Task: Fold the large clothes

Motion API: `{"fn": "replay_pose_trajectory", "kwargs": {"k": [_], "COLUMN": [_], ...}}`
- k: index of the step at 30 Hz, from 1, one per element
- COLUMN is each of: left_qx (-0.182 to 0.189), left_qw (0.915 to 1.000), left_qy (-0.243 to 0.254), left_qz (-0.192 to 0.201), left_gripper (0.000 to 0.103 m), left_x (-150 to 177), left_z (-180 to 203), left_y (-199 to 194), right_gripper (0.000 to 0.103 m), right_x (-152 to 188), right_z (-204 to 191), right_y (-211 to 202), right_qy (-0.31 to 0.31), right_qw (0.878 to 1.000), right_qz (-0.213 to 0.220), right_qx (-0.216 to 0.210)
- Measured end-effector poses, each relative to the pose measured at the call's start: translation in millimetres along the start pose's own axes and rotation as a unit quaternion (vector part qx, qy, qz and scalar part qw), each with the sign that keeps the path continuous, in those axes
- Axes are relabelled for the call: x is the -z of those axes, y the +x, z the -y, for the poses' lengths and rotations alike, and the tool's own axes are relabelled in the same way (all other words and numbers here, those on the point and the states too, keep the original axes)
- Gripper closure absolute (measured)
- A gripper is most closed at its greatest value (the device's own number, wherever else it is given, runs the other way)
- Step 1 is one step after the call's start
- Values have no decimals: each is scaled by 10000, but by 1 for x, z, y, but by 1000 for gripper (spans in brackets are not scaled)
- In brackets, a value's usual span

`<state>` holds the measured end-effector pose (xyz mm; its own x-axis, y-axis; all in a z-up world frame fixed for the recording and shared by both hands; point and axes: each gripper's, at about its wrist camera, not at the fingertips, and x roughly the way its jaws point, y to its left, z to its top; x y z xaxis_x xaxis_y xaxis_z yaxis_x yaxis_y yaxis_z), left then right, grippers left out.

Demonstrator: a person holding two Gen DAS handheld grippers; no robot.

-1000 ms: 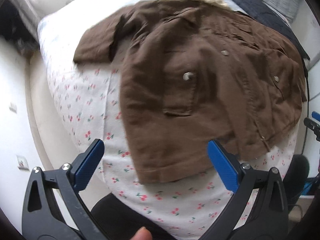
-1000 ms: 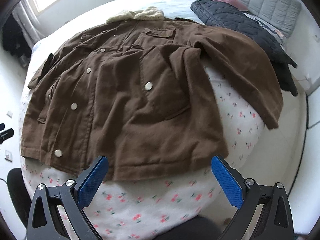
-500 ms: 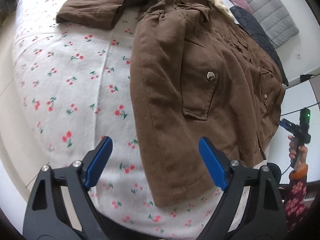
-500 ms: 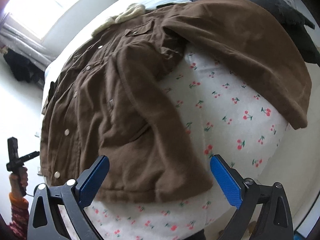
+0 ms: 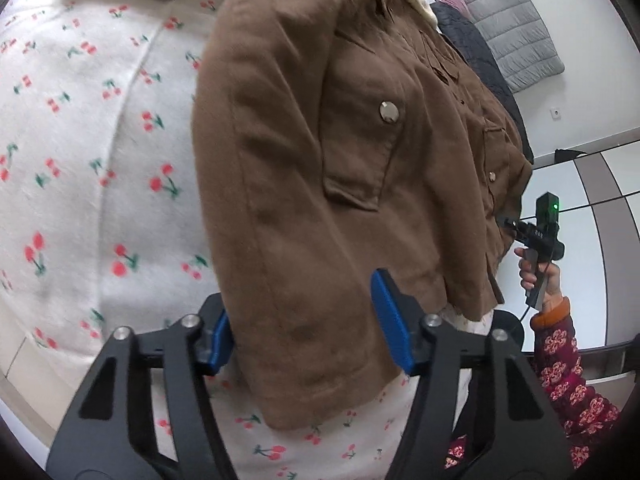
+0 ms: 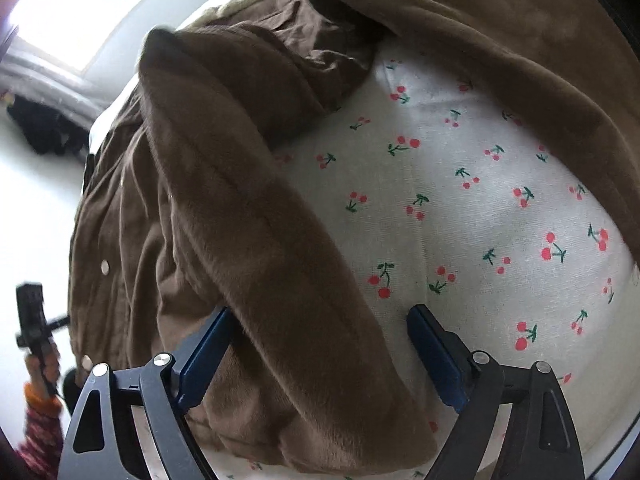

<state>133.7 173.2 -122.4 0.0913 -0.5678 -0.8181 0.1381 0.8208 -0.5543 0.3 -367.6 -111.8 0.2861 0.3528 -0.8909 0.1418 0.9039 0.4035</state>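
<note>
Both tongs closing over the coat's bottom hem

The left tongs (image 5: 306, 330) and right tongs (image 6: 316, 356) straddle the two hem corners of the brown coat (image 5: 320, 160), jaws narrowing, pads not yet pressing; the coat lies spread on the cherry-print bedsheet (image 5: 80, 160).

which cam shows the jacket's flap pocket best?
Left wrist view: the flap pocket faces the camera, silver snap and stitched outline clear on the brown jacket. The right wrist view shows only folds, a sleeve and two small snaps, no pocket outline.
</note>
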Motion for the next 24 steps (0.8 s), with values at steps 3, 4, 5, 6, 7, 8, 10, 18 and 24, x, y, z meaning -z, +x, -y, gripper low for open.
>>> {"fn": "replay_pose_trajectory", "kwargs": {"k": [3,4,5,6,7,8,10,18,24], "left_qx": [99,45,-18,-69,-85,-118,-161,-379,-453], "left_qw": [9999,9998,9998,9998,9998,9997,9993,9962,9939], "left_qy": [-127,-188,-208,-204,-196,-196,-203,-100,-120], "left_qz": [-57,-63,-63,-18,36,124,269,777,998], "left_gripper": [65,69,72,76,81,84,89,92,92], "left_x": [4,5,5,6,6,7,7,8,7], "left_z": [4,6,7,11,14,19,24,42,44], "left_y": [-1,-2,-2,-5,-9,-16,-26,-75,-101], "right_gripper": [37,55,72,78,81,87,91,95,96], "right_x": [2,4,6,9,12,15,22,50,55], "right_z": [-2,-4,-6,-9,-11,-17,-29,-77,-108], "right_y": [-4,-5,-7,-10,-13,-18,-29,-79,-112], "right_qy": [-32,-49,-46,-70,-123,-224,-386,-1136,-1361], "right_qw": [9996,9997,9998,9998,9998,9996,9991,9918,9878], "right_qz": [-76,-115,-184,-203,-171,-117,-7,453,649], "right_qx": [263,205,30,8,55,94,157,369,377]}}
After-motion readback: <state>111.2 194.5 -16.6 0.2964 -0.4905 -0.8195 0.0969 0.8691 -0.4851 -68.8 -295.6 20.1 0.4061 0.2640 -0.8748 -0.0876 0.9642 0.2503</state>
